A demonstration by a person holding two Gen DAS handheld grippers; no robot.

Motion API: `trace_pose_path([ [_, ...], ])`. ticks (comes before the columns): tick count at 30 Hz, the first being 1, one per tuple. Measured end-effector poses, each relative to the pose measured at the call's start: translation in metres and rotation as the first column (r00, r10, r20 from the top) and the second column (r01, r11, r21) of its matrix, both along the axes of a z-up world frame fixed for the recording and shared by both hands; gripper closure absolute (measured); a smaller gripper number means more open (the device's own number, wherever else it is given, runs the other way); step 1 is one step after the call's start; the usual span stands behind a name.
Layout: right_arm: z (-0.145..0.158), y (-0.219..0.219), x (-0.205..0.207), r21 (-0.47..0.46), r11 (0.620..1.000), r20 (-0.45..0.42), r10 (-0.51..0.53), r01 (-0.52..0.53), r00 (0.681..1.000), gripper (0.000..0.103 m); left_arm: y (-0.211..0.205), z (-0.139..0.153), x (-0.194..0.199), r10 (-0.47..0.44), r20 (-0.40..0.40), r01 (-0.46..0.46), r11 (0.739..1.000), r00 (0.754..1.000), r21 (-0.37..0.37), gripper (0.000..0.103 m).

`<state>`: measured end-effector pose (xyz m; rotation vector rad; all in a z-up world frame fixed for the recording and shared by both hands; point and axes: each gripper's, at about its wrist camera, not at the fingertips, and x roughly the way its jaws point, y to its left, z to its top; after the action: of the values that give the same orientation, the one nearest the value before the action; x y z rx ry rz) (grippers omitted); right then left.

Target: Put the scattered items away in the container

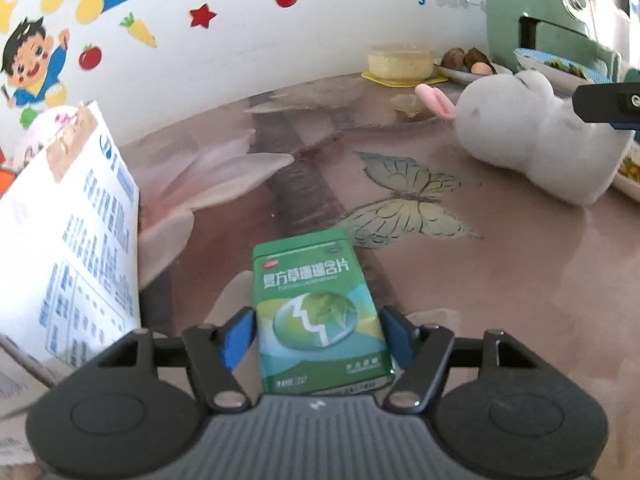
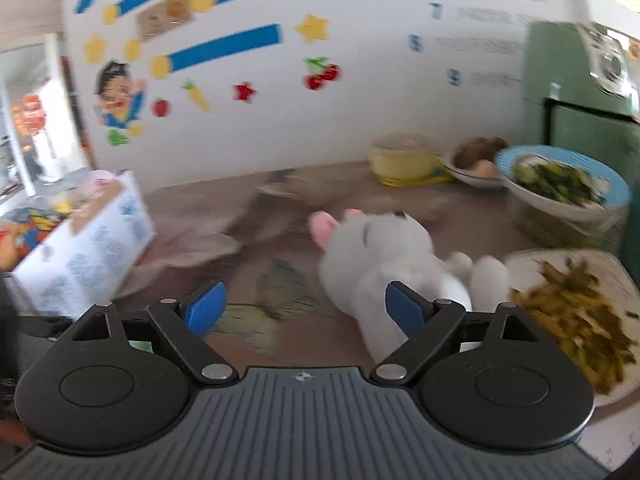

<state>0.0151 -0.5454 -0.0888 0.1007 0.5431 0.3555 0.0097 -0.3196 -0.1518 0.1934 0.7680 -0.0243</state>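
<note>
A green lozenge tin lies flat on the table between the blue pads of my left gripper, which close against its sides. A white cardboard box with blue print stands at the left; it also shows in the right wrist view. A grey plush rabbit with pink ears lies at the right. In the right wrist view, which is blurred, my right gripper is open and empty, and the rabbit lies just ahead, by the right pad.
Plates of food stand at the right: a white plate of yellow-green vegetables and a blue-rimmed bowl of greens. A yellow lidded bowl and a dish of eggs stand by the wall. A green appliance stands at the back right.
</note>
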Motion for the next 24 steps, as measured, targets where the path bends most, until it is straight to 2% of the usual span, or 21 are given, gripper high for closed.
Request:
trace_pose_path([
  [4,-0.008,-0.011,0.000,-0.015,0.999,0.005,-0.029,0.029,1.000,0.000,0.003,0.002,-0.001,-0.012,-0.008,0.012,1.000,1.000,0.019,0.036],
  [8,-0.007,0.001,-0.001,-0.165,0.984,0.069,-0.052,0.062,0.996,0.000,0.008,0.002,-0.004,-0.018,-0.016,0.018,1.000,1.000,0.010,0.036],
  [11,-0.007,0.018,0.003,-0.312,0.946,0.130,-0.045,0.084,0.990,0.000,0.008,0.001,-0.007,-0.028,-0.014,0.028,1.000,1.000,0.013,0.036],
  [14,-0.011,0.041,0.016,-0.489,0.865,0.164,-0.032,0.110,0.986,0.000,0.008,0.001,-0.008,-0.030,-0.011,0.031,0.999,0.999,0.017,0.036],
  [16,-0.020,0.057,0.031,-0.629,0.771,0.143,-0.010,0.098,0.990,0.000,0.008,0.001,-0.008,-0.031,-0.011,0.031,0.999,0.999,0.017,0.036],
  [18,-0.031,0.067,0.047,-0.714,0.695,0.110,-0.003,0.081,0.994,0.000,0.008,0.001,-0.008,-0.030,-0.011,0.030,0.999,1.000,0.015,0.036],
  [20,-0.043,0.072,0.065,-0.757,0.653,0.024,-0.003,0.020,1.000,0.000,0.008,0.001,-0.008,-0.029,-0.012,0.029,0.999,0.999,0.013,0.035],
  [21,-0.048,0.073,0.071,-0.765,0.644,-0.008,-0.003,-0.004,1.000,0.000,0.009,0.001,-0.007,-0.027,-0.014,0.027,1.000,1.000,0.008,0.035],
  [24,-0.064,0.074,0.086,-0.812,0.583,-0.051,-0.027,-0.026,0.998,0.000,0.010,0.001,-0.007,-0.025,-0.016,0.025,1.000,1.000,-0.002,0.035],
])
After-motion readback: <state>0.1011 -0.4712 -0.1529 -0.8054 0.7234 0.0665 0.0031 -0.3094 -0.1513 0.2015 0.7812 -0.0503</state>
